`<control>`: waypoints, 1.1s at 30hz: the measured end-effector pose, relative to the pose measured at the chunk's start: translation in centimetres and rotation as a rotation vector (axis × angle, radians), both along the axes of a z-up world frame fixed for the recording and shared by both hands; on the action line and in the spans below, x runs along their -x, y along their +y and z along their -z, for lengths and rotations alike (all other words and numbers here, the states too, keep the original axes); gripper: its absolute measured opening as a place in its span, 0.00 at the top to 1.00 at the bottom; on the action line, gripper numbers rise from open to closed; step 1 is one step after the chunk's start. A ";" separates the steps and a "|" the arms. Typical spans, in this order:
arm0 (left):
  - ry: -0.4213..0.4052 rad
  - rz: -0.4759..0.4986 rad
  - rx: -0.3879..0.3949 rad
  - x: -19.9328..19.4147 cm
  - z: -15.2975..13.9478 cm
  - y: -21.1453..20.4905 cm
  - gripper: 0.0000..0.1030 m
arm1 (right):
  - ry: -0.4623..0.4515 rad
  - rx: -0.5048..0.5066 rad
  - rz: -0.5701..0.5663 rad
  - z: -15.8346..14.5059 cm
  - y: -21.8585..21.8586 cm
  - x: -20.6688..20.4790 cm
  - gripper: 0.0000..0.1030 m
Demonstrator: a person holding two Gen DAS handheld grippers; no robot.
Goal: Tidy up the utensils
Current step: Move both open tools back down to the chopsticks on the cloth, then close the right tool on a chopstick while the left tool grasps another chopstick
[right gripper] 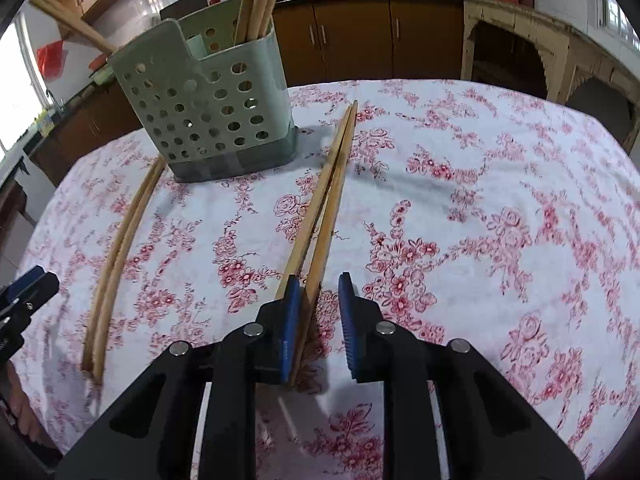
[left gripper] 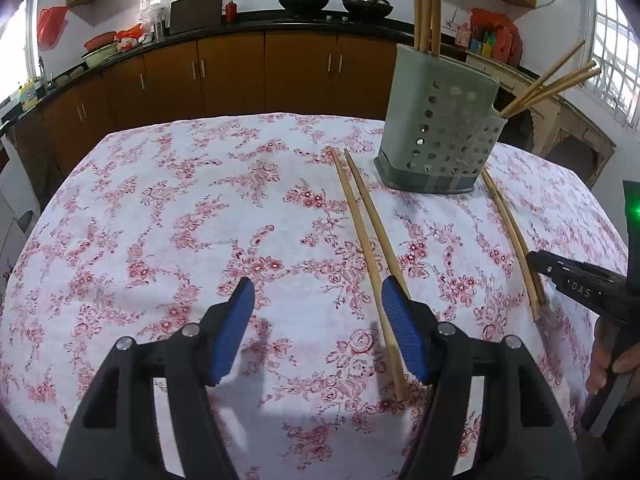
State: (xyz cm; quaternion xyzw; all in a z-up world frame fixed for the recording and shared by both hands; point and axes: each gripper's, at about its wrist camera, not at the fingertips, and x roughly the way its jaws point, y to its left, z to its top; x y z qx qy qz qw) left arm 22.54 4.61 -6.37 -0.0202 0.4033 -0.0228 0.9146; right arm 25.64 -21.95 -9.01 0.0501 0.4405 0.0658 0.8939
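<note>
A grey-green perforated utensil holder (left gripper: 440, 132) (right gripper: 216, 112) stands on the floral tablecloth (left gripper: 160, 220) with several wooden chopsticks (left gripper: 426, 8) upright in it. One loose chopstick pair (left gripper: 368, 240) lies left of the holder. My left gripper (left gripper: 318, 282) is open, and its right finger (left gripper: 404, 332) overlaps that pair's near end. A second pair (right gripper: 328, 200) (left gripper: 512, 232) runs from the holder's other side into my right gripper (right gripper: 319, 280). One stick lies between the jaws against the left pad (right gripper: 290, 320). The right pad stands clear of it, so this gripper is open.
More chopsticks (left gripper: 552, 80) lean out of the holder's lower compartment. Wooden cabinets (left gripper: 232, 76) and a dark counter with pans line the back wall. A pale wooden shelf unit (right gripper: 520, 52) stands beyond the table's far right edge. A person's hand (left gripper: 608, 356) holds the right gripper.
</note>
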 end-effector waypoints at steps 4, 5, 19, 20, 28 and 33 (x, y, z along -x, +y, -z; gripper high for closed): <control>0.016 0.016 0.008 -0.3 0.5 -0.5 0.37 | -0.010 0.042 0.033 0.1 -0.6 -0.2 0.92; 0.021 0.019 0.012 -0.4 0.7 -0.6 0.38 | -0.012 0.054 0.070 0.1 -1.5 -0.4 0.93; 0.098 0.048 -0.041 -2.6 3.0 -3.9 0.77 | -0.005 0.062 0.277 0.2 -7.1 -0.3 0.93; 0.095 0.045 -0.061 -2.6 3.2 -4.1 0.84 | -0.005 0.062 0.266 0.2 -7.0 -0.3 0.93; 0.110 -0.057 -0.019 -5.2 3.0 0.1 0.92 | -0.017 0.062 0.192 -0.2 -6.5 -0.7 0.93; 0.107 0.015 0.026 -5.5 2.9 1.3 0.89 | -0.032 0.078 0.178 0.0 -6.1 -1.1 0.92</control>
